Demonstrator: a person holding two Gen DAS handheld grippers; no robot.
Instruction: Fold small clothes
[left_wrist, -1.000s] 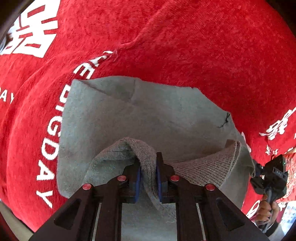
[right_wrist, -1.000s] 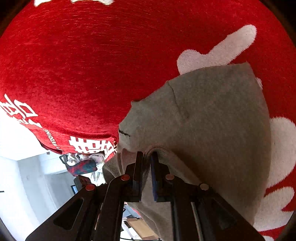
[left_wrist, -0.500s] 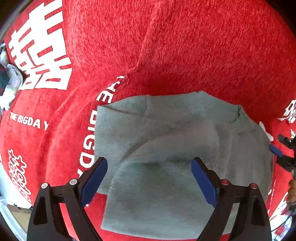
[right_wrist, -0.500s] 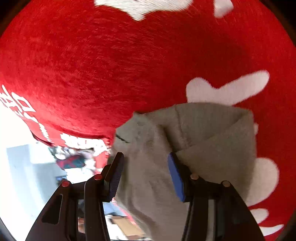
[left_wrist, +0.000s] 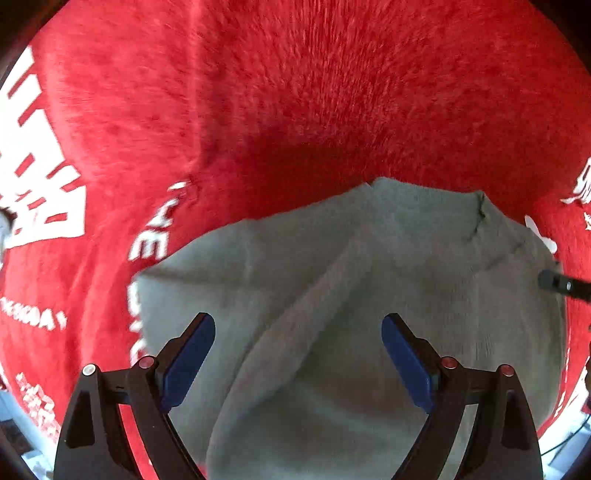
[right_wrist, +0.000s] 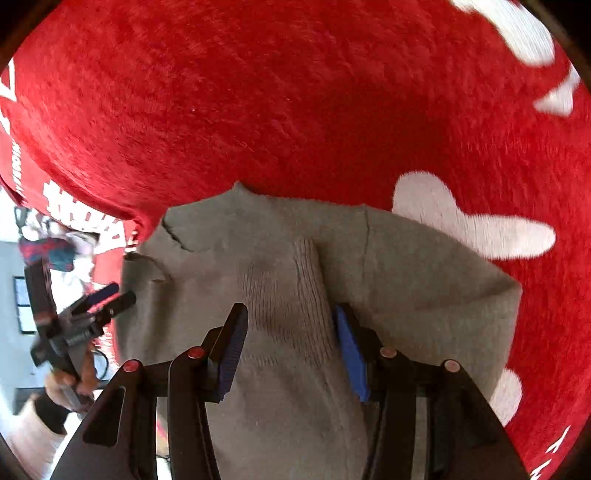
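A small grey knit garment (left_wrist: 369, 277) lies folded on a red blanket (left_wrist: 295, 92). My left gripper (left_wrist: 297, 325) hovers over it, pointing down. Its jaws stand wide and are closing a little, and the pads touch no cloth. In the right wrist view the same garment (right_wrist: 406, 277) shows a ribbed band (right_wrist: 295, 295) running up between my right gripper's (right_wrist: 290, 312) blue pads. Those jaws are half apart and closing, and neither pad presses the band. The left gripper (right_wrist: 85, 314) shows at that view's left edge, held in a hand (right_wrist: 70, 380).
The red blanket (right_wrist: 258, 92) carries white lettering (left_wrist: 44, 192) and white shapes (right_wrist: 472, 221). Its edge drops off at the left of the right wrist view, with room clutter (right_wrist: 48, 247) beyond. The right gripper's tip (left_wrist: 561, 286) pokes in at the left wrist view's right edge.
Both grippers were shut on the garment's ribbed edge a second ago. They have let it go, opened and drawn back, and the garment now lies flat on the blanket.
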